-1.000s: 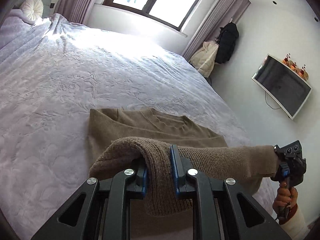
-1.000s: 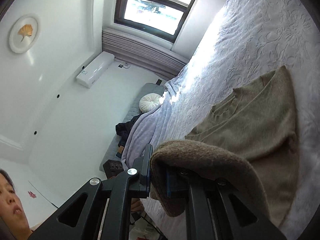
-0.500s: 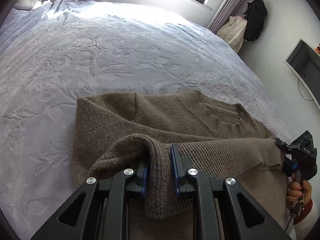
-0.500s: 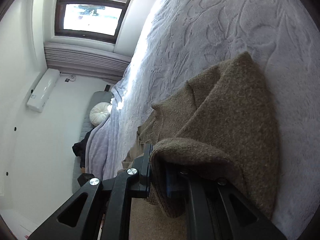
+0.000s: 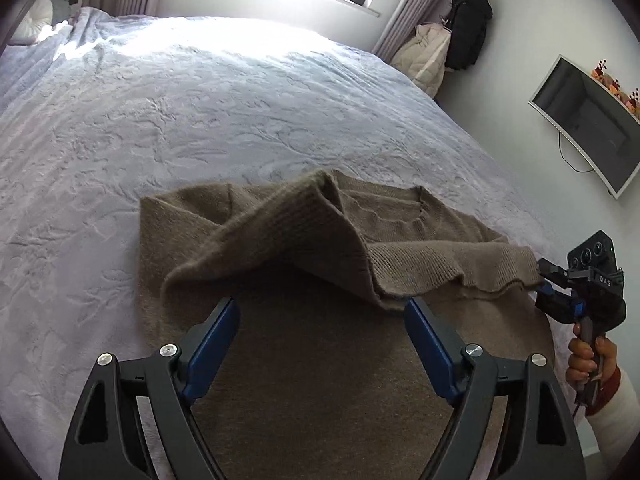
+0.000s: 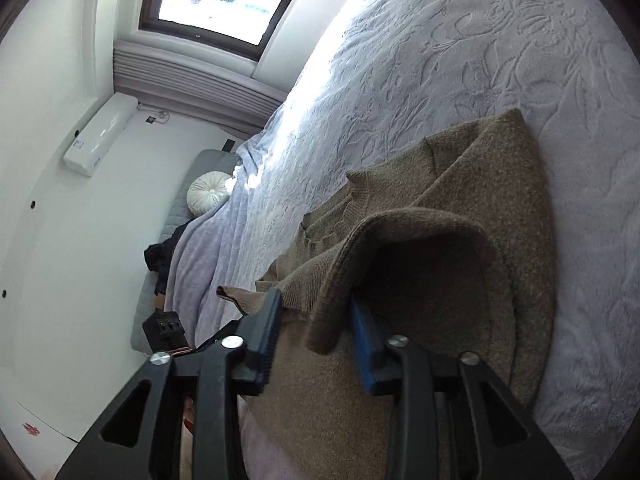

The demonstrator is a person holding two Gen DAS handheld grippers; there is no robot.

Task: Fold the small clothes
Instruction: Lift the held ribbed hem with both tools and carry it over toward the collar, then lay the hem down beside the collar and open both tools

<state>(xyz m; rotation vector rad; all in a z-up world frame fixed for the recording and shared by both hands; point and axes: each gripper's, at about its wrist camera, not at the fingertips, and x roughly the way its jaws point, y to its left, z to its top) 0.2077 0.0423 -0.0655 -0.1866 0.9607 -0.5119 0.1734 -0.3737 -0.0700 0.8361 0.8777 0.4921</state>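
Note:
A brown knit sweater (image 5: 304, 360) lies on the bed, its ribbed hem (image 5: 320, 240) folded up over the body toward the neck. My left gripper (image 5: 322, 320) is wide open and empty, just short of the dropped fold. My right gripper (image 6: 314, 320) has its jaws parted, with the hem edge (image 6: 400, 232) draped loosely between them. In the left wrist view the right gripper (image 5: 560, 284) sits at the hem's right end, held by a hand.
The bed's pale embossed cover (image 5: 200, 112) spreads around the sweater. A wall TV (image 5: 588, 124) and hanging coats (image 5: 448, 48) are at the right. A round white cushion (image 6: 208, 196) and an air conditioner (image 6: 100, 136) show in the right wrist view.
Both grippers carried the hem forward and down over the sweater, then opened. The left let go fully and the fold dropped onto the body.

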